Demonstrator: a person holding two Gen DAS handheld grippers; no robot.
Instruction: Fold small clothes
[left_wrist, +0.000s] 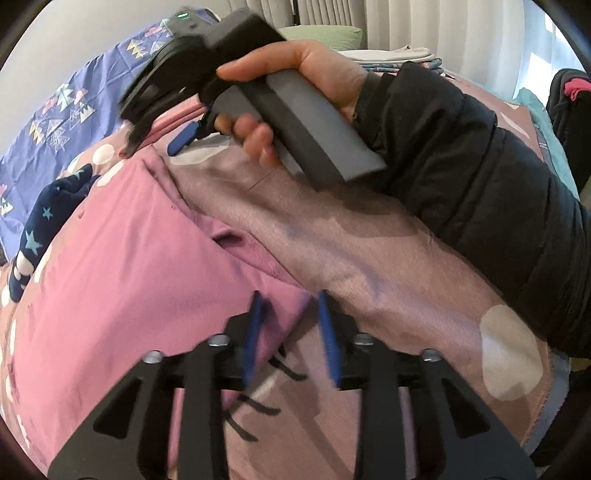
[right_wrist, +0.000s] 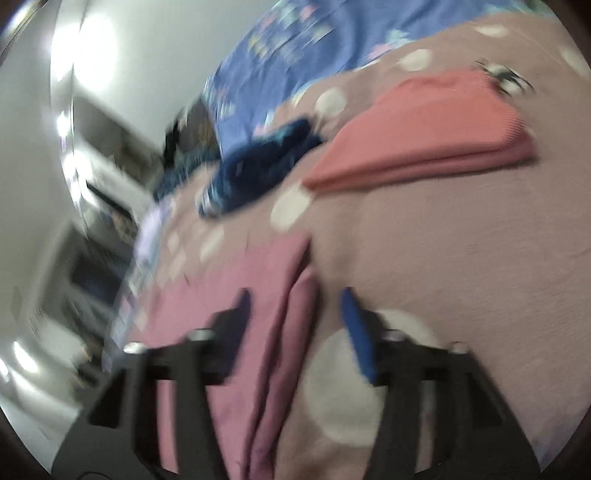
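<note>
Left gripper (left_wrist: 291, 332): jaws set narrow, blue pads (left_wrist: 327, 332) straddling the corner of the pink garment (left_wrist: 122, 258); whether cloth is actually pinched cannot be told, since a gap shows between the pads. Probably positioned there to pin or catch that corner while the other side is released. Right gripper (right_wrist: 295, 325): jaws stood wide, nothing gripped; the garment's doubled edge (right_wrist: 284, 332) is seen lying between the fingers, untouched, which reads as a fold just laid down. The garment is spread on the dusty-pink spotted bedcover (left_wrist: 406, 280), near edge toward both cameras. Only in the left view: the right hand (left_wrist: 314, 81) wrapped around the grey handle (left_wrist: 317, 125), a black padded sleeve (left_wrist: 480, 177), a navy star-print item (left_wrist: 40, 221) at the left, and a stack of folded things (left_wrist: 399, 55) at the far end. Only in the right view, heavily blurred: a folded coral piece (right_wrist: 424, 133) set aside further up the cover, crumpled navy clothes (right_wrist: 255, 166) beside it, and a blue patterned sheet (right_wrist: 280, 55) behind.
</note>
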